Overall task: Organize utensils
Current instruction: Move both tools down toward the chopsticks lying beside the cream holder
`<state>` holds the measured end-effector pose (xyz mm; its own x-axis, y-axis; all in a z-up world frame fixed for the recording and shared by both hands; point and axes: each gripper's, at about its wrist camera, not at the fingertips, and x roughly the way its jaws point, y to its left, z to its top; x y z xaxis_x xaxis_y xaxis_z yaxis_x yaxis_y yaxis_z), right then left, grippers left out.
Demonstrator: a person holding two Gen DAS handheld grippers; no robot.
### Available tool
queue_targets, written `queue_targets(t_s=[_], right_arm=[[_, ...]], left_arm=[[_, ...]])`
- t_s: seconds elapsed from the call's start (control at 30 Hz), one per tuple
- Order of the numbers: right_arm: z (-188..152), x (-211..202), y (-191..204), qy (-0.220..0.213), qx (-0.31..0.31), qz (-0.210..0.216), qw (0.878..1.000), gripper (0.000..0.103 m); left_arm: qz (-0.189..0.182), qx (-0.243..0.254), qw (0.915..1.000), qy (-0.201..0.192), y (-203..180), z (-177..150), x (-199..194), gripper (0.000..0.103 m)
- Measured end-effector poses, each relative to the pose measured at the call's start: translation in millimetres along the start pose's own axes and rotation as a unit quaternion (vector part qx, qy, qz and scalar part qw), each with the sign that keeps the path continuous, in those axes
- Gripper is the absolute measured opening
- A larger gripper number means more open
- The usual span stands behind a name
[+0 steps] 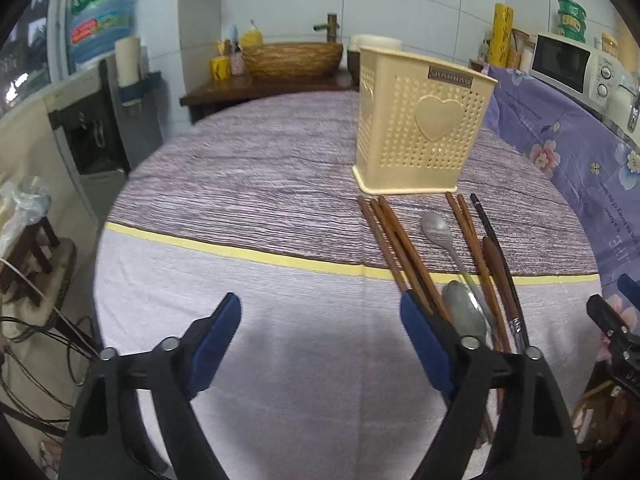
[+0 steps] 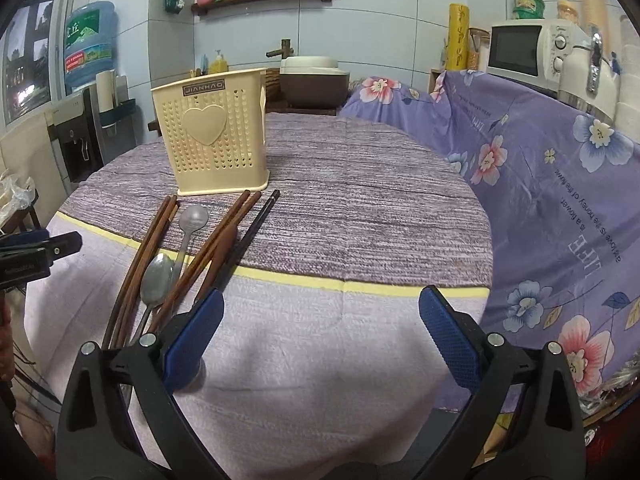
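Note:
A cream perforated utensil holder (image 1: 420,128) (image 2: 216,136) with a heart on its front stands on the cloth-covered table. In front of it lie several brown wooden chopsticks (image 1: 400,248) (image 2: 148,240), two metal spoons (image 1: 436,228) (image 2: 156,280), a brown-handled utensil (image 1: 494,256) and a thin dark stick (image 1: 486,220) (image 2: 256,224). My left gripper (image 1: 324,308) is open and empty, just left of the utensils. My right gripper (image 2: 322,304) is open and empty, just right of them. Its tip also shows in the left wrist view (image 1: 608,316).
A purple floral cloth (image 2: 540,184) covers furniture at the right, with a microwave (image 2: 528,48) behind. A wicker basket (image 1: 292,58) and a brown pot (image 2: 314,80) sit on a counter at the back. A water dispenser (image 1: 96,120) stands at the left.

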<state>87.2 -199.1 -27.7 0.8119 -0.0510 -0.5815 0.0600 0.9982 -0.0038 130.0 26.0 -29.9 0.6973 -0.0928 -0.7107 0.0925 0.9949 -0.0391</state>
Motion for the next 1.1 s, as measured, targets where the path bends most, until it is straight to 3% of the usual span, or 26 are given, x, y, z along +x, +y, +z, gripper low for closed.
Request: queue_targets(t_s=[0.23,0.4,0.73,0.9,1.1], right_arm=[[8.0,13.1,7.7,0.010,0.003,0.009,1.000,0.097],[8.6,19.2,6.9,0.017,0.007,0.006,1.000,0.097],[16.6,30.9,2.8,0.030,0.008,-0.001,1.000,0.097],[25.6,40.8,3.0,0.037,0.013,0.004,0.999,0.097],[28.5,45.3,8.6,0.041,0.019,0.008,0.999,0.097]], left_arm=[[-0.037,0.009,0.9970,0.067,-24.3,15.2,37.9,0.053],[-0.041,0.018,0.9947,0.092,-38.5,16.3,55.1,0.047],[0.014,0.026,0.9944,0.101,-20.3,17.9,56.2,0.047],[-0.012,-0.010,0.9953,0.095,-7.4,26.0,52.0,0.047],[-0.017,0.040,0.9949,0.092,-42.9,24.3,58.7,0.049]])
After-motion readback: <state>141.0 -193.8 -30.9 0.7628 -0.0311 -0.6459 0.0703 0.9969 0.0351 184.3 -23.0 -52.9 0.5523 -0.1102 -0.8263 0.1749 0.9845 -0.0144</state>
